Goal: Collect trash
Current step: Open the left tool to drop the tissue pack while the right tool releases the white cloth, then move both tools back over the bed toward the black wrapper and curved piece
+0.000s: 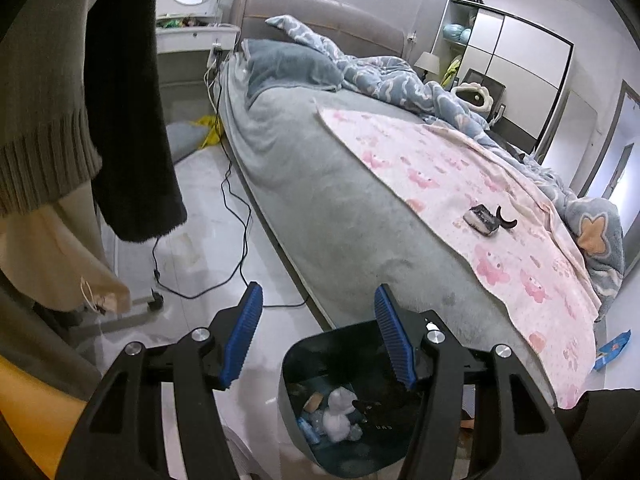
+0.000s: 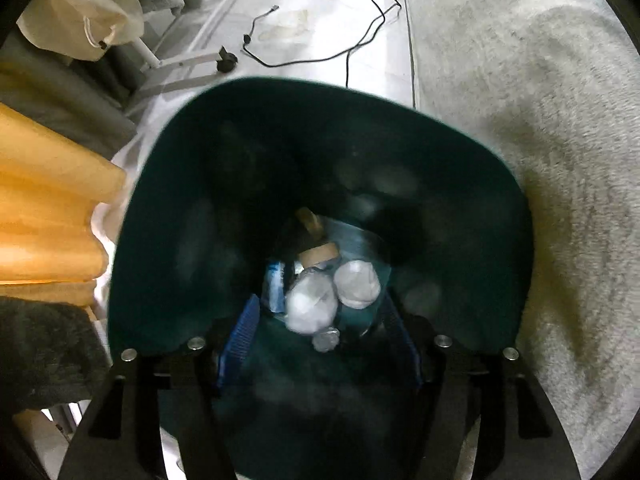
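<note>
1. Grey fleece covers the big bed (image 1: 332, 200), with a pink patterned cotton sheet (image 1: 460, 184) spread across its near half and a rumpled blue-and-white duvet (image 1: 380, 68) behind.
2. Pale glossy floor tiles (image 1: 208, 216) run alongside, crossed by a thin black cable (image 1: 236, 200).
3. Beside the bed stands a dark teal plastic waste bin (image 2: 180, 220), its rim touching the fleece; crumpled white tissue balls (image 2: 312, 304), a cardboard tube and a blue wrapper lie at the bottom.
4. The right gripper (image 2: 320, 336) hangs straight down into the bin with its jaws apart and nothing between them.
5. The left gripper (image 1: 318, 336) hovers over the bin's edge, its blue ribbed pads (image 1: 244, 332) spread moderately wide and empty.
6. On the pink sheet sits a small crumpled dark-and-white wrapper (image 1: 484, 220), touching a black curved scrap (image 1: 505, 221); a blue packet (image 1: 612, 350) lies on the floor past the bed's end.
7. I'd judge these scraps light and crushable, easily blown or flicked aside; a pinch across the wrapper's bunched middle should hold, without snagging the sheet.
</note>
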